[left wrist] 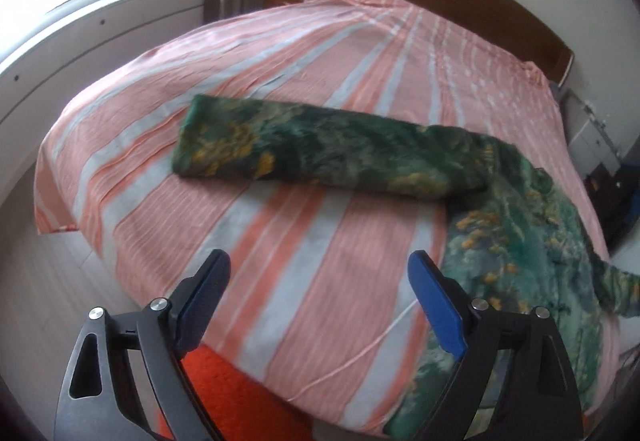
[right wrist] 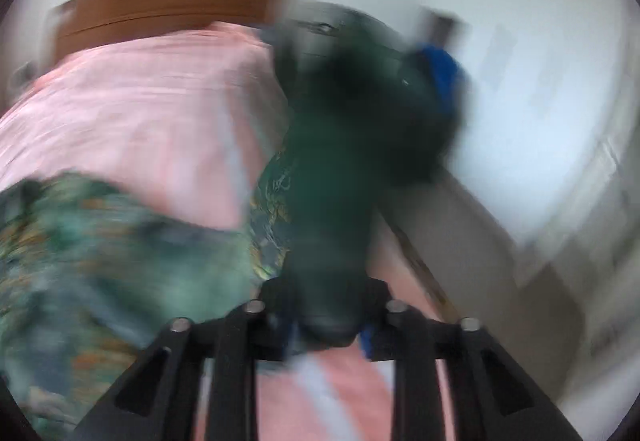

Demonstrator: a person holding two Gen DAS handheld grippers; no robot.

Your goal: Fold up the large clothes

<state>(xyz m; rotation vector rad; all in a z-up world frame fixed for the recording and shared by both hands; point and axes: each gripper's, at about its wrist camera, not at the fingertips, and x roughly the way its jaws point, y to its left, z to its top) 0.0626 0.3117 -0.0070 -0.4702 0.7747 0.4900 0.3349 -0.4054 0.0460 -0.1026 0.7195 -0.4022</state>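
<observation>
step: mid-fold of green floral patterned fabric garment (left wrist: 332,149) | left gripper (left wrist: 320,277) spread, empty | right gripper (right wrist: 326,325) clamping garment bunch | next: likely lay across pink-and-grey striped bedsheet (left wrist: 280,241)

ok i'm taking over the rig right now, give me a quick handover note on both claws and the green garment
Left claw: open, empty, hovering over the striped bedspread near the foot of the bed.
Right claw: closed on a bunched dark green part of the garment; that view is heavily blurred.
Green garment: one long part already lies folded across the middle of the bed, the rest is spread at the near right corner, draping over the edge.
Done: first fold.
Left: probably bring the held part over, then fold the remainder and flatten it.
</observation>
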